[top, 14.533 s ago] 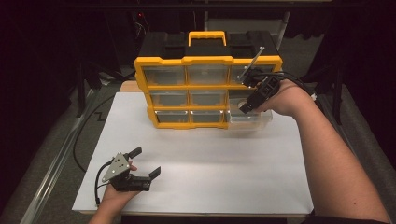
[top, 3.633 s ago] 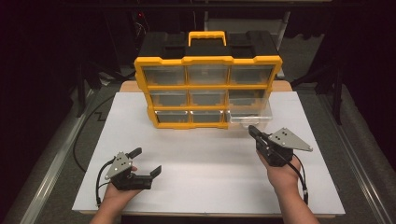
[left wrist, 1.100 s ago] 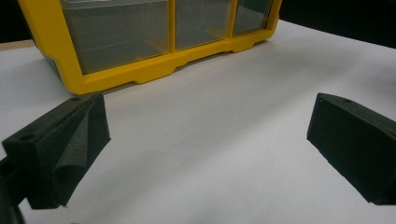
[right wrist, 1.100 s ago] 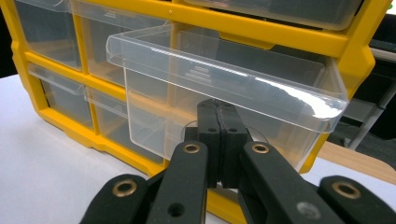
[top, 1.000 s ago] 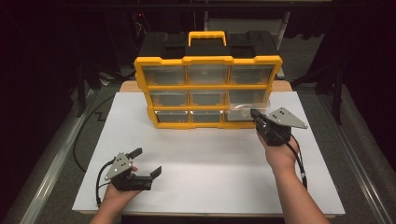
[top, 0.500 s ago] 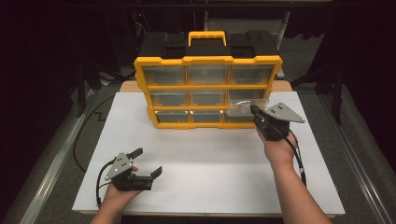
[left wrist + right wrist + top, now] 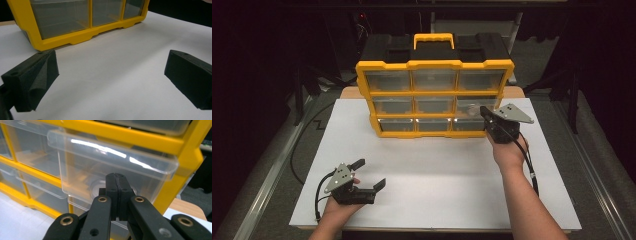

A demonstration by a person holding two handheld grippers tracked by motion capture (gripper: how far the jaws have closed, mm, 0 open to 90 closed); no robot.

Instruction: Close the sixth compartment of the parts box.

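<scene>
A yellow organizer point(image 7: 434, 95) with clear drawers stands at the back of the white table. Its middle-right drawer point(image 7: 472, 106) sticks out from the frame. My right gripper point(image 7: 486, 111) is shut with nothing between its pads, and its tips point at that drawer's front. In the right gripper view the shut tips point(image 7: 117, 178) sit right at the clear drawer front point(image 7: 112, 160); whether they touch it I cannot tell. My left gripper point(image 7: 369, 173) rests near the table's front left, open and empty. Its jaws point(image 7: 110, 75) stand wide apart, facing the organizer's bottom row point(image 7: 75, 37).
The white tabletop point(image 7: 437, 170) spreads between the two hands. A black cable point(image 7: 528, 160) trails from the right gripper along the forearm. Dark floor and metal rails surround the table.
The right gripper has moved a little away from the person, toward the protruding middle-right drawer. The left gripper has stayed where it was.
</scene>
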